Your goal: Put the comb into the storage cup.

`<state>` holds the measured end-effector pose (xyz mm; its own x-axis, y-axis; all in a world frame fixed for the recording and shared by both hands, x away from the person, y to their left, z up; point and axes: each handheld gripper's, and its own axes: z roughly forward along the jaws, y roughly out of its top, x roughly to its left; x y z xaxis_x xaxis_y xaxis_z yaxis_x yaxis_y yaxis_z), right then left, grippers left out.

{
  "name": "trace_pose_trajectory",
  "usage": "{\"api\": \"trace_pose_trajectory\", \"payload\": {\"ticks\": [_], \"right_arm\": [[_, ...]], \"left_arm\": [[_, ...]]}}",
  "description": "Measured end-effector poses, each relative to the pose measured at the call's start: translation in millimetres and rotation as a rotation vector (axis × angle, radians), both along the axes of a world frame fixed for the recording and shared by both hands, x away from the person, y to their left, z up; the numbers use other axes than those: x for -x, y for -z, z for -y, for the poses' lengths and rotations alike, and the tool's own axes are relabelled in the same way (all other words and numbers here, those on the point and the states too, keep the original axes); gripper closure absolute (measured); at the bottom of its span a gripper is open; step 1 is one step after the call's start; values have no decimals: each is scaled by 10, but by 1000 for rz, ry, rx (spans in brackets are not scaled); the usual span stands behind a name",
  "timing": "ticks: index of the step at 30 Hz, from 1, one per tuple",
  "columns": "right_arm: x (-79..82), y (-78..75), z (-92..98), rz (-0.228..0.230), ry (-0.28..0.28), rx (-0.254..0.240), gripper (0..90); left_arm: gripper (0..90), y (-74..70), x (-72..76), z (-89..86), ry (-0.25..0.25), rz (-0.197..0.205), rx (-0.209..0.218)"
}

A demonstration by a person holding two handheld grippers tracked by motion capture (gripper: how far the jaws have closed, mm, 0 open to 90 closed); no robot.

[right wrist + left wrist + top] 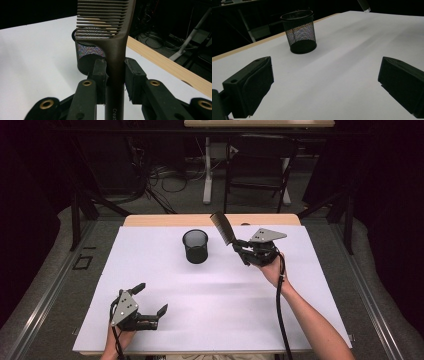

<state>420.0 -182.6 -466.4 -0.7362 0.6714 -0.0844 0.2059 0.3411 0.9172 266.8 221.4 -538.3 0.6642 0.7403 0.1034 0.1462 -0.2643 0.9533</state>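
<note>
My right gripper (115, 75) is clamped on the handle of a dark comb (113, 45). Its two black jaws press the handle from both sides, and the comb stands nearly upright between them with its teeth at the top. In the high view the right gripper (241, 251) sits over the far right part of the table (165, 320), held in my right hand (272, 267), and the comb (223, 227) slants up and away toward the far edge. It is in the air, not touching the table.

Just to the left of the comb stands a black mesh cup (195, 246), upright and open at the top, on the white tabletop. Seen along the right gripper, the cup (87, 53) lies right behind the comb, partly hidden by it. I cannot tell whether they touch.

My left gripper (151, 302) rests low at the near left corner, well apart from the cup. Its jaws stand wide apart with only bare table between them. From its own camera the cup (299, 32) is farther off, beyond the jaws and left of centre.
</note>
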Motion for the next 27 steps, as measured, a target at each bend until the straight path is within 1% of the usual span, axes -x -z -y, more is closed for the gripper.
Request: {"api": "trace_pose_trajectory", "payload": {"ticks": [13,27], "right_arm": [[-69,-42,-57,1,4,-3,729],[-138,-101,-154,9,-1,-18,730]], "left_arm": [[1,2,-4,1,0,-1,0],[1,5,-6,8,-1,-2,1]]}}
